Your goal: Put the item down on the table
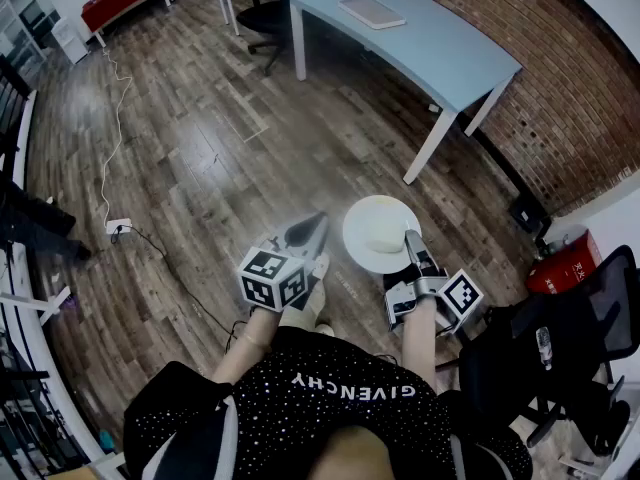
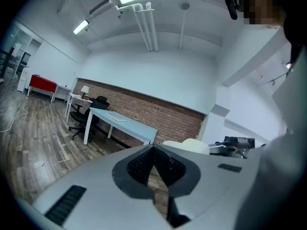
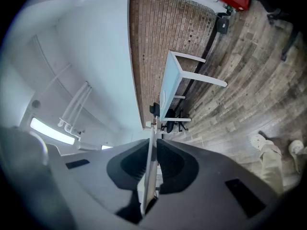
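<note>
Plate (image 3: 148, 178) edge-on in right claw (image 3: 154, 143)

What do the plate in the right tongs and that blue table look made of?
Plate: plain white, smooth, faint sheen, thin stiff rim seen edge-on; likely glazed ceramic, possibly melamine.
Table: pale blue matt top, flat and even, probably laminate or painted board; white legs look like painted metal.

Left gripper (image 1: 312, 225) held roughly level ahead of the torso, jaws together, nothing between them. Right gripper (image 1: 410, 237) level beside it, jaws clamped on the rim of the plate (image 1: 375, 230). Both forearms extended forward.
</note>
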A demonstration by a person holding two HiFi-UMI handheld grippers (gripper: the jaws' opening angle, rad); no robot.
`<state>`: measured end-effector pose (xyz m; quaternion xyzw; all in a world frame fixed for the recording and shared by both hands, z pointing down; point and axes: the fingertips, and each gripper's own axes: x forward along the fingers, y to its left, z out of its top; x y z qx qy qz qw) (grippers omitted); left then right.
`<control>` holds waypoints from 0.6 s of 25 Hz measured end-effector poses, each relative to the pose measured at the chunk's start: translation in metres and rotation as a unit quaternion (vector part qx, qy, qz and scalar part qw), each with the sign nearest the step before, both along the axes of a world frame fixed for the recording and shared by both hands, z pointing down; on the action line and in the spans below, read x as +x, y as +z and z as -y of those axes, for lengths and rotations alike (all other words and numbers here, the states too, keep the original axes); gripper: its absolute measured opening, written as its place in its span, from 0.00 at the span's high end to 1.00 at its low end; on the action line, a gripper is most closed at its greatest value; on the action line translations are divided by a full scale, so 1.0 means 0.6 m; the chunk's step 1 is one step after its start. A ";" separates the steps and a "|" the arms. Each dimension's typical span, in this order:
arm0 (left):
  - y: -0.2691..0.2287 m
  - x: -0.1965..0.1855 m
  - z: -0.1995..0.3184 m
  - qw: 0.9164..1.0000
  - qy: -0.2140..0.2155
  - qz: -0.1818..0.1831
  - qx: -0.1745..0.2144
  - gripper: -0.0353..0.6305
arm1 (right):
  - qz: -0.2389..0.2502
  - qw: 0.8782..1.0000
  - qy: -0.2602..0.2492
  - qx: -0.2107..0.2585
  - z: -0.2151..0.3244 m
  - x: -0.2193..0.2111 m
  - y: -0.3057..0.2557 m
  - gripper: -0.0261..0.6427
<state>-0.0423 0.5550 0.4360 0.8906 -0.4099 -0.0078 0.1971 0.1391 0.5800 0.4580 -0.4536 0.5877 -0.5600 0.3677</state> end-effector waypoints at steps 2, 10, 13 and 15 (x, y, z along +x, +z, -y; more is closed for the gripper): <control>0.000 0.009 0.024 1.000 0.001 -0.002 0.004 0.93 | -0.004 1.000 -0.001 0.004 0.022 0.009 0.000 0.90; -0.011 0.044 0.187 1.000 0.020 -0.008 0.011 0.93 | -0.007 1.000 0.013 0.019 0.173 0.034 -0.014 0.90; -0.020 0.051 0.259 1.000 0.027 -0.007 0.011 0.93 | -0.006 1.000 0.017 0.019 0.243 0.037 -0.022 0.90; -0.024 0.050 0.305 0.999 0.029 -0.007 0.010 0.93 | -0.008 1.000 0.017 0.021 0.289 0.034 -0.028 0.90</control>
